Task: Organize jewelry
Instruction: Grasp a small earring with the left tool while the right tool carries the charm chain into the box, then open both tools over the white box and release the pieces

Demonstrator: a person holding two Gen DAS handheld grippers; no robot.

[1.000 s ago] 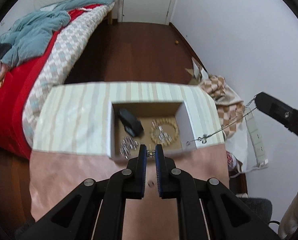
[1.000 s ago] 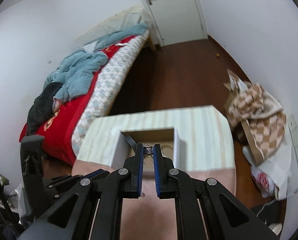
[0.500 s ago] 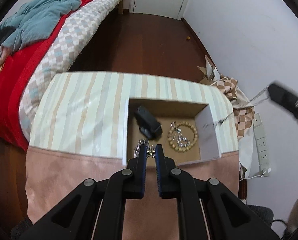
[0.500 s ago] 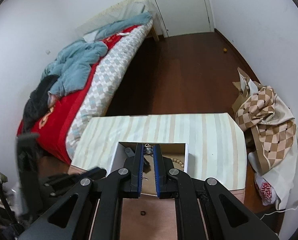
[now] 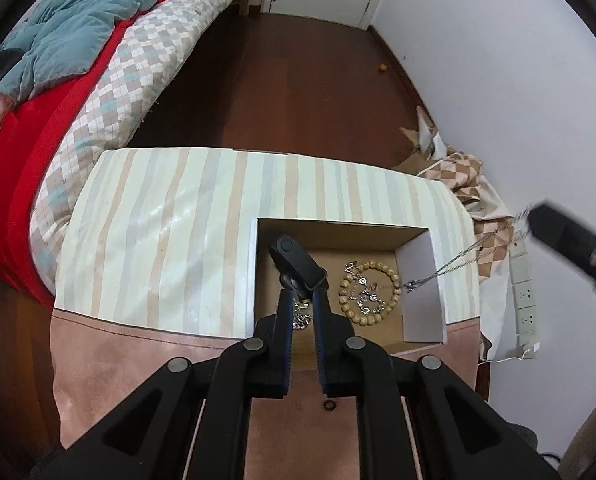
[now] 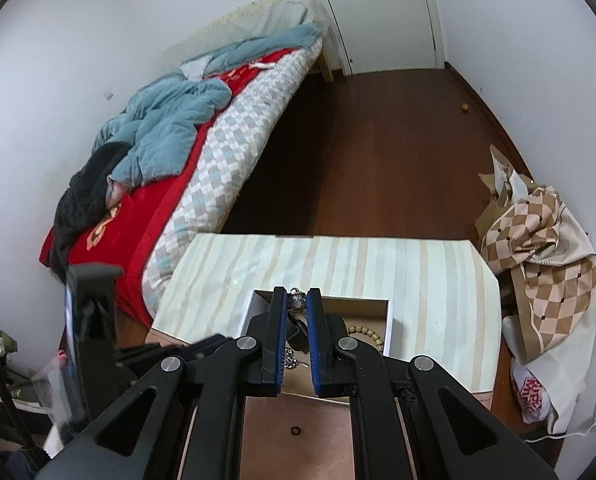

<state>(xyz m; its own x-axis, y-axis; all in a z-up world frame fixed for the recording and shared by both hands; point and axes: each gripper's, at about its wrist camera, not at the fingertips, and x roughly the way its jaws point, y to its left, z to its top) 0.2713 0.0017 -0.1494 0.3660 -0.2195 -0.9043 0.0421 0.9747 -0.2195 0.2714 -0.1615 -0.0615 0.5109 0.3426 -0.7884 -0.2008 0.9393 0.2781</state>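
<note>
An open cardboard box (image 5: 420, 280) sits on the striped tablecloth. Inside lie a wooden bead bracelet (image 5: 369, 294), a black clip-like object (image 5: 298, 264) and silver jewelry (image 5: 301, 319). My left gripper (image 5: 301, 300) is above the box's near left part, shut on a small silver piece. My right gripper (image 6: 296, 300) is shut on a small silver charm (image 6: 296, 298); its silver chain (image 5: 462, 258) hangs from the right gripper's finger (image 5: 570, 240) into the box. The box also shows in the right wrist view (image 6: 388, 320).
The table (image 5: 169, 240) has a striped cloth behind and a pink cloth (image 5: 117, 360) in front, with a small dark ring (image 5: 330, 405) on it. A bed (image 5: 77, 80) is at the left. A checkered bag (image 6: 538, 240) and a power strip (image 5: 524, 292) are at the right.
The left gripper has moved forward over the box and now hangs above its near left part. The right gripper has risen and moved nearer, its chain trailing into the box.
</note>
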